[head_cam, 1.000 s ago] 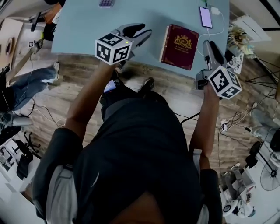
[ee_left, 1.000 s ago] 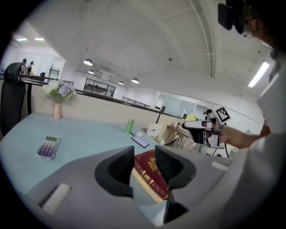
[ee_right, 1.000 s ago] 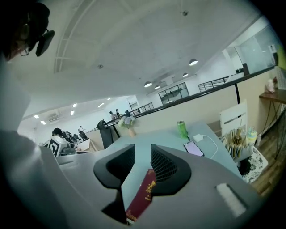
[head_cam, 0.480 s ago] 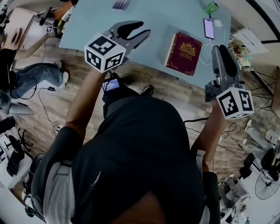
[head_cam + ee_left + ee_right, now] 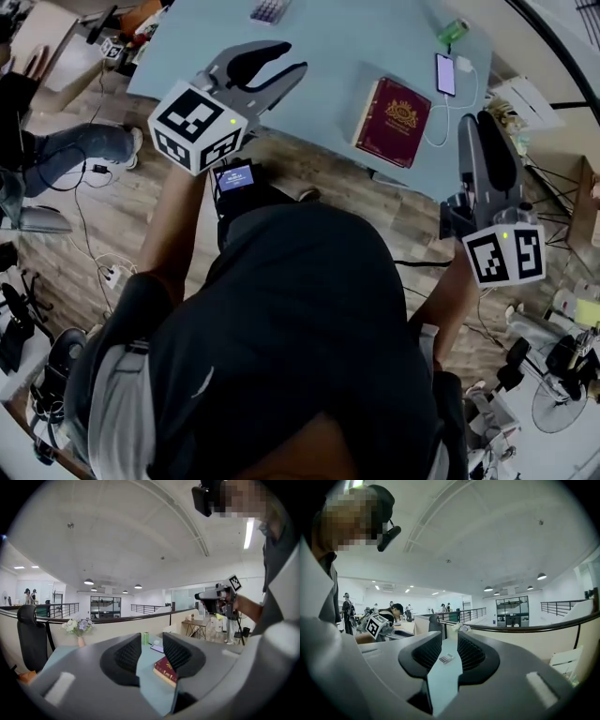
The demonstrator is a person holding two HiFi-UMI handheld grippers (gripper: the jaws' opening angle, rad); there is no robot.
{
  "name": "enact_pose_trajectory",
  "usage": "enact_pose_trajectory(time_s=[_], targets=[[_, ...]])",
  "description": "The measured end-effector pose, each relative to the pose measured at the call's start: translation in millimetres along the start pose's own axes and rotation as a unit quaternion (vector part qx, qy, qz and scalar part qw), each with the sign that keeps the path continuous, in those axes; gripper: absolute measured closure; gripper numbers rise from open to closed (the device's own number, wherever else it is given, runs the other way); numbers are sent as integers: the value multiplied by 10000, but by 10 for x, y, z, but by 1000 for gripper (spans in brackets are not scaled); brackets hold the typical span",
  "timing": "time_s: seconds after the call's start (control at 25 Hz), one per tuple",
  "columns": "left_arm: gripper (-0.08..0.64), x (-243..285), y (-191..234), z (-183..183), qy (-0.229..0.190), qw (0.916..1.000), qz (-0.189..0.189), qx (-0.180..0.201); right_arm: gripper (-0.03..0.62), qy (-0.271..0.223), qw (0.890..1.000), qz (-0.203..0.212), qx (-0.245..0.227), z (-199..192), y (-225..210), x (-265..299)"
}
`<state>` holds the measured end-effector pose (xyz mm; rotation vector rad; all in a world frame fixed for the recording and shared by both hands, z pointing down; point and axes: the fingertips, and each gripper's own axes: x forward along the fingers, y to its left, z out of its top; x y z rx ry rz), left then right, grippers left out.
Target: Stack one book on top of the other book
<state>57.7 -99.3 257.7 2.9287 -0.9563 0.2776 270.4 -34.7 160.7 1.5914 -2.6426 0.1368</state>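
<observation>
Your left gripper and right gripper are smooth, matt grey plastic. Their fingers carry black ribbed pads that look rubbery. The marker cubes have a flat black-and-white printed finish. Your bench is pale blue, smooth and matt. The book has a maroon cover with a faint sheen, gilt stamping and cream paper edges. The phone has a glossy screen. The floor is wood-grain plank, and your shirt is dark matt cloth.
</observation>
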Motion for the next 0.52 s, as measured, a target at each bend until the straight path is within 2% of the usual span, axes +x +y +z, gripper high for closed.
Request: enact_pose_trajectory(time_s=[0.52], targets=[[383, -341, -17, -52, -55, 9998, 168, 19, 497, 16, 9999, 138, -83, -29, 289, -7]])
